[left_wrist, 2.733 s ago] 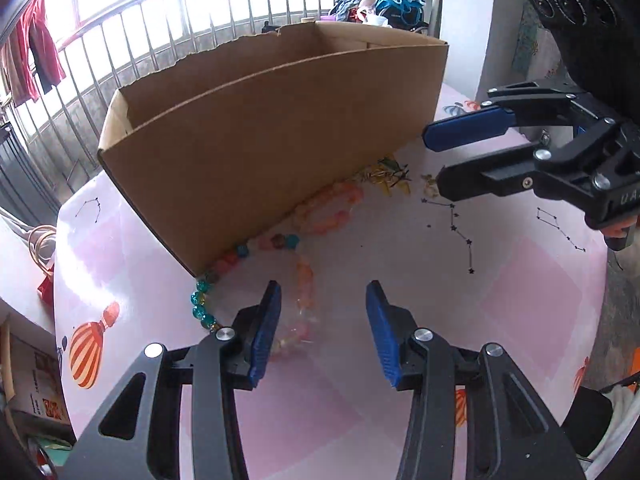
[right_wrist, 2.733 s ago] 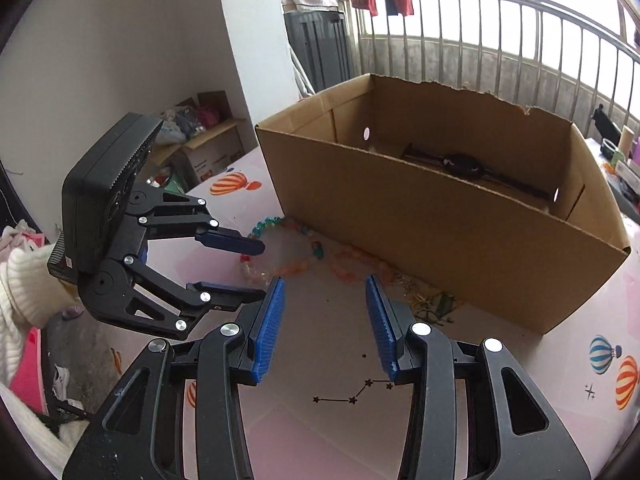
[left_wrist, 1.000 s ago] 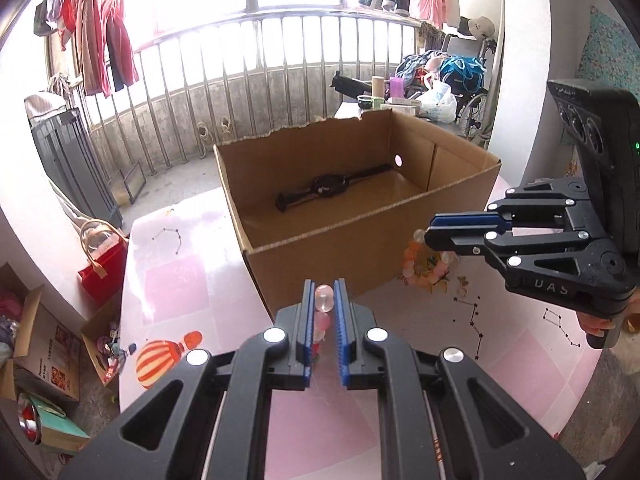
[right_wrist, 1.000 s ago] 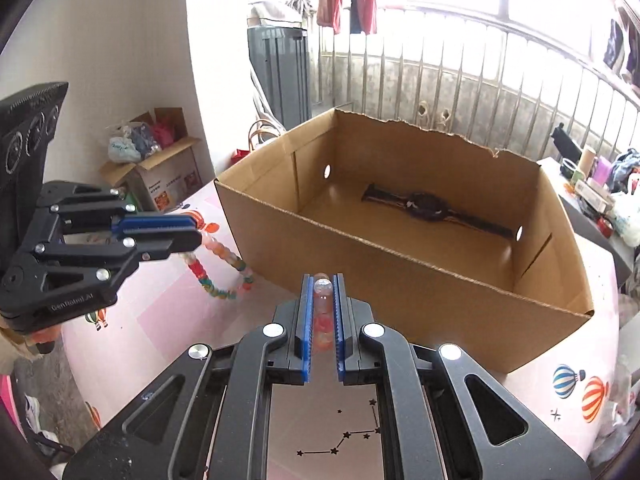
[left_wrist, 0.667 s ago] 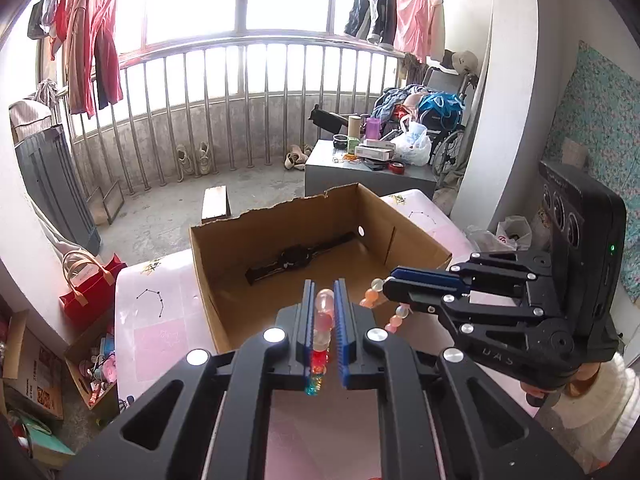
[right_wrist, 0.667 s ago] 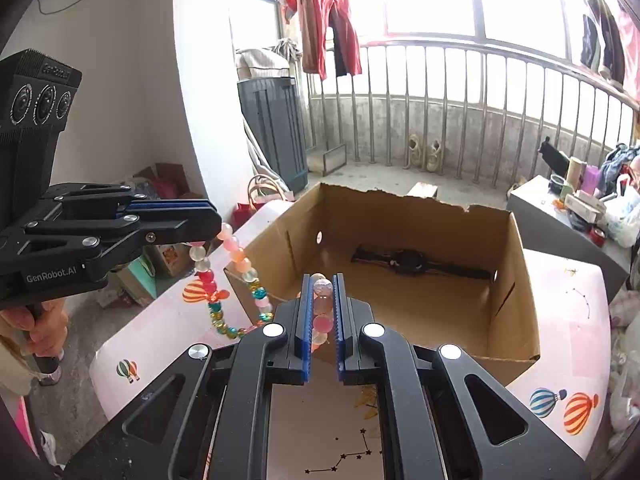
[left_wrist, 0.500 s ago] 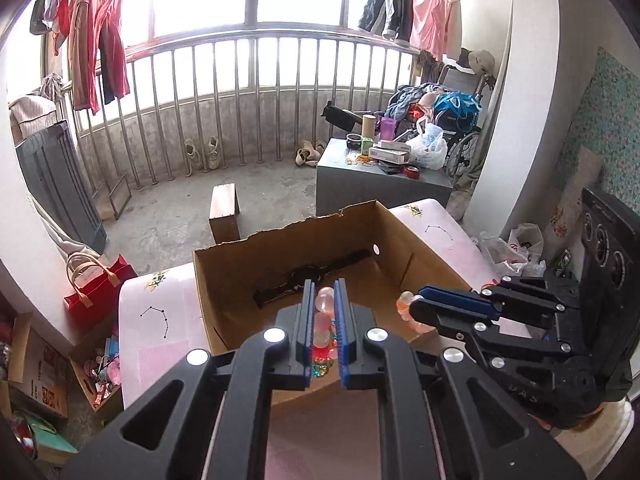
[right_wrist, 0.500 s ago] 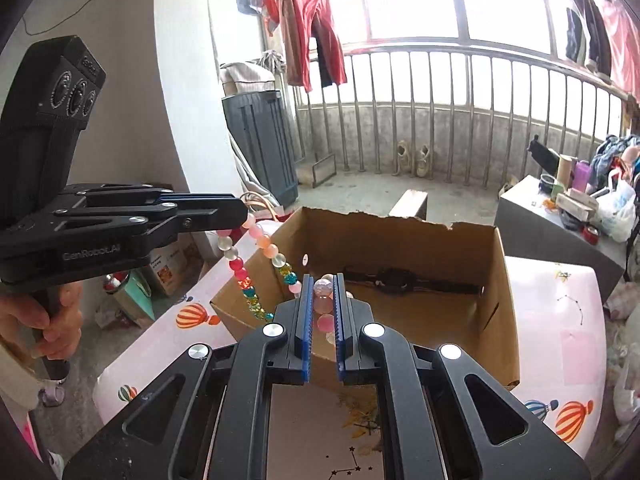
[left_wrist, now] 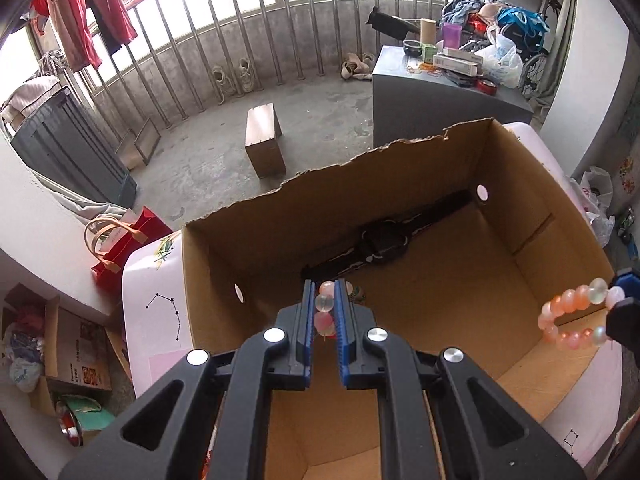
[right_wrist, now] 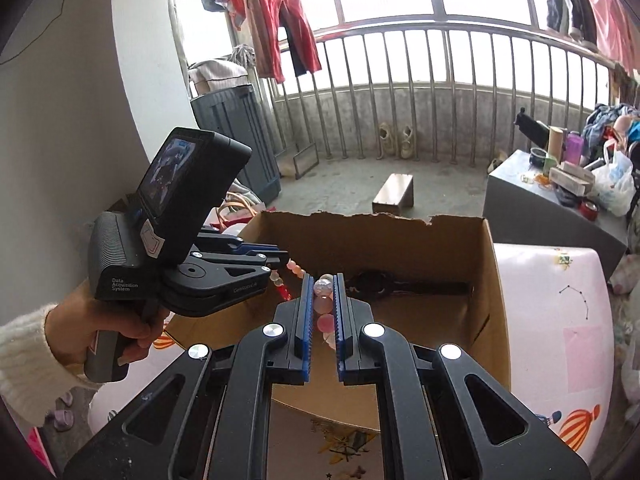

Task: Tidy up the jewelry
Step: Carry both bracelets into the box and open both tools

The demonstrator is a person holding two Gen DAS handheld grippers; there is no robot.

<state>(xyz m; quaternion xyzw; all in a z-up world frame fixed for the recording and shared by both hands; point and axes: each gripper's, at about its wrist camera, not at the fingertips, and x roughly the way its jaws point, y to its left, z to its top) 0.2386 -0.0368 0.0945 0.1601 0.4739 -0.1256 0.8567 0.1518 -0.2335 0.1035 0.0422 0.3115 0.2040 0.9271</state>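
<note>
**Both claws gripping bead strings above the cardboard box**

Left gripper (left_wrist: 323,312) is pinching a multicoloured bead string (left_wrist: 325,307) between its blue pads, jaws narrow, with pink and pale beads showing in the slot. It is pointing steeply down into the open cardboard box (left_wrist: 256,224), and the beads are hanging over the box's interior near the front wall. Seen from the right wrist, the same left gripper (right_wrist: 280,259) is reaching over the box's left rim, with beads (right_wrist: 295,269) trailing from its tip, while a hand (right_wrist: 120,324) in a white fuzzy sleeve is holding its handle.

Right gripper (right_wrist: 322,312) is likewise clamping narrowly on a pink bead bracelet (right_wrist: 325,304). In the left wrist view that bracelet (left_wrist: 568,316) is dangling as a loop of peach and pale beads at the right edge, over the box's right part, with the right gripper (left_wrist: 622,304) only partly in frame.

On the box floor a black wristwatch (left_wrist: 384,242) is lying stretched out along the far wall. The box is sitting on a pink table (right_wrist: 560,312) printed with constellations and hot-air balloons. A small gold-coloured piece (right_wrist: 340,440) is lying on the table just in front of the box.
</note>
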